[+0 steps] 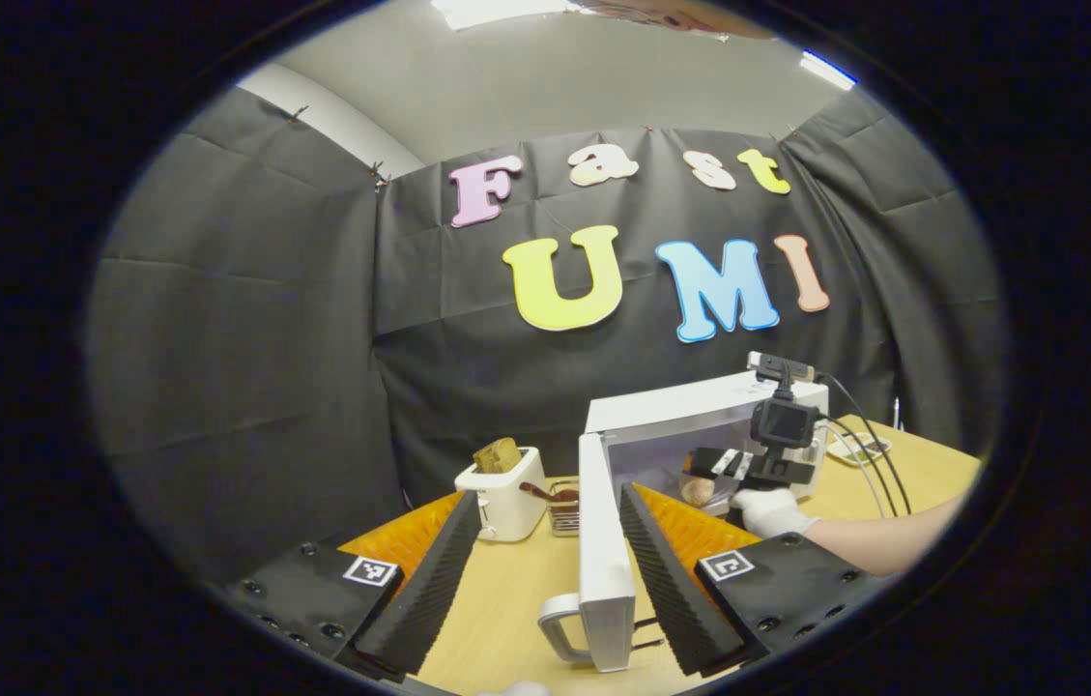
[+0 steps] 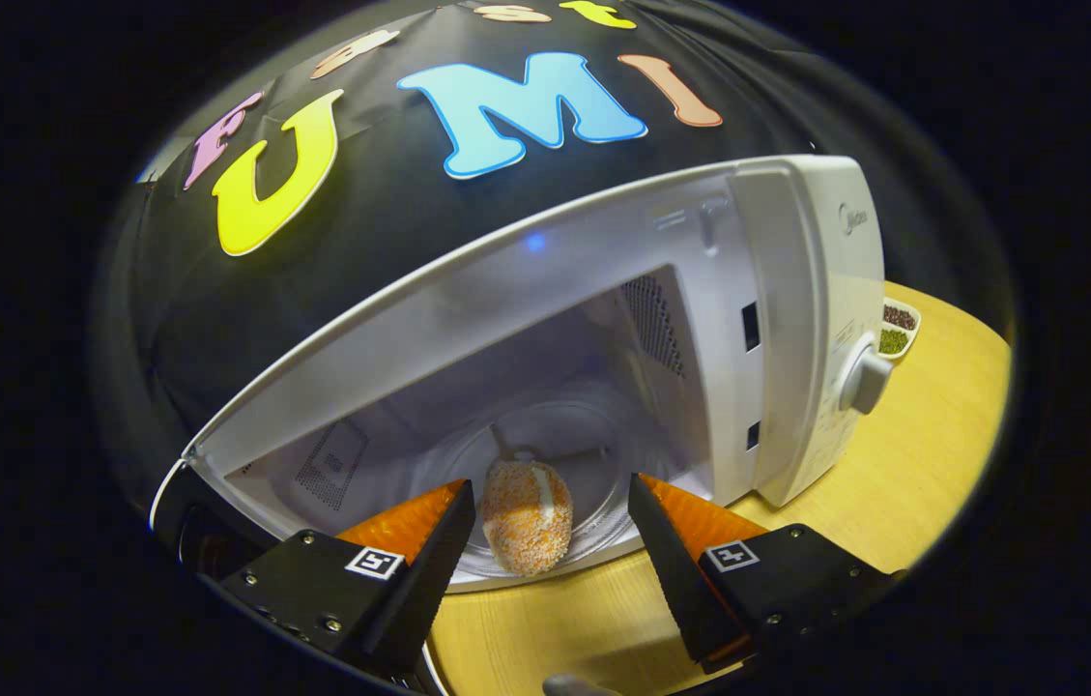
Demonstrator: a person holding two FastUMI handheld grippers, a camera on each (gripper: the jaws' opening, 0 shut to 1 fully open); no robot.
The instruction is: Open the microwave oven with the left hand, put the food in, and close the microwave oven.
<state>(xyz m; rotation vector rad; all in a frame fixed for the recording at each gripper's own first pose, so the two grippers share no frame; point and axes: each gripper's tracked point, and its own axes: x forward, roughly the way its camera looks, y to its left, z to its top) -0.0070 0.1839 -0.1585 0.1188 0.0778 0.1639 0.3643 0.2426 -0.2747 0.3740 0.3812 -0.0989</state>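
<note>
The white microwave (image 1: 700, 401) stands on the wooden table with its door (image 1: 603, 561) swung open, seen edge-on. The door sits between the fingers of my left gripper (image 1: 547, 498), close to the right finger; the jaws are wide apart, open, and the door handle (image 1: 559, 628) hangs low. In the right gripper view the cavity (image 2: 545, 387) is lit. The food (image 2: 528, 517), an orange-speckled oval piece, lies at the front of the glass turntable (image 2: 593, 435). My right gripper (image 2: 550, 488) is open, one finger on each side of the food, not touching it. A gloved hand (image 1: 769, 509) holds it.
A white toaster (image 1: 506, 495) with a bread slice (image 1: 497, 454) stands left of the door, a small basket (image 1: 562, 505) beside it. The microwave's knob (image 2: 864, 377) faces right. A dish of beans (image 2: 896, 329) and cables (image 1: 869, 449) lie beyond the microwave.
</note>
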